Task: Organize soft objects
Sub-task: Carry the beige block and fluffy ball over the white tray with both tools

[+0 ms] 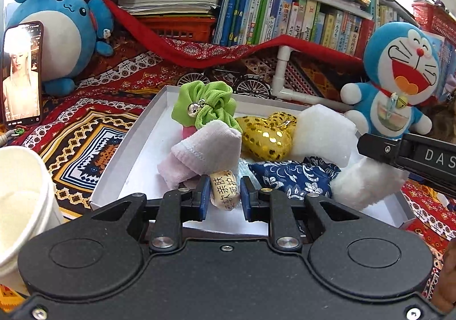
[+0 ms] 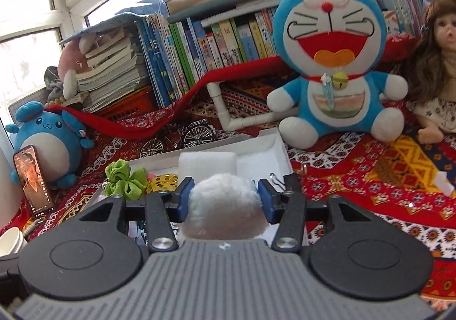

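A white shallow box [image 1: 134, 154] on the patterned cloth holds a green fabric bow with a bell [image 1: 203, 107], a pale pink towel roll [image 1: 208, 149] with a printed label [image 1: 225, 190], a gold sequin heart [image 1: 268, 136], a blue floral cloth [image 1: 296, 180] and a white foam block [image 1: 323, 134]. My left gripper [image 1: 222, 196] is shut on the towel roll's labelled end. My right gripper [image 2: 225, 201] is shut on a white fluffy plush [image 2: 225, 203] over the box's right part [image 2: 280, 149]; its body shows in the left wrist view [image 1: 407, 156] with the plush [image 1: 367, 183].
A Doraemon plush [image 2: 333, 63] sits behind the box, a doll [image 2: 439, 69] to its right. A blue round plush [image 1: 54, 35] and a propped phone [image 1: 22, 75] stand at left. A white cup [image 1: 20, 203] is near left. Books, a red scarf [image 1: 199, 55] and a white pipe frame [image 1: 280, 75] line the back.
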Demonstrator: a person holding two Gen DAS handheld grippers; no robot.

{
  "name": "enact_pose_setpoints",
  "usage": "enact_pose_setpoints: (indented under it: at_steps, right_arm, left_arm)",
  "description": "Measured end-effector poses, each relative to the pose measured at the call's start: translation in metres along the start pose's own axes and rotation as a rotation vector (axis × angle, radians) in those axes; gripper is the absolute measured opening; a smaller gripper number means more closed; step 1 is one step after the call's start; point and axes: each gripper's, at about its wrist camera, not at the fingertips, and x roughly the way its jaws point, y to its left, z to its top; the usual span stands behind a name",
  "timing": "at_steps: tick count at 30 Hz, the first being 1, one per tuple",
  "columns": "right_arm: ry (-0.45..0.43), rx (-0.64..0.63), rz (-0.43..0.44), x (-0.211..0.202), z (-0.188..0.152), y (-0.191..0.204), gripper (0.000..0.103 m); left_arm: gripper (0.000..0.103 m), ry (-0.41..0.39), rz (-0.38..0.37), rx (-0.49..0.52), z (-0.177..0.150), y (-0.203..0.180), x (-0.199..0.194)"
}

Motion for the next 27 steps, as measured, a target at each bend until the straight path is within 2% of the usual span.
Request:
enact_pose_setpoints:
  at_steps: [19, 27]
  right_arm:
    - [0.058, 0.030, 0.007, 0.018, -0.004, -0.002, 0.052]
    - [0.079, 0.047, 0.001, 0.018, -0.007, -0.006, 0.051]
  left_arm:
    - [0.021, 0.028, 0.039, -0.011, 0.002, -0.004, 0.021]
    - [0.022, 0.023, 0.028, -0.009, 0.002, -0.005, 0.018]
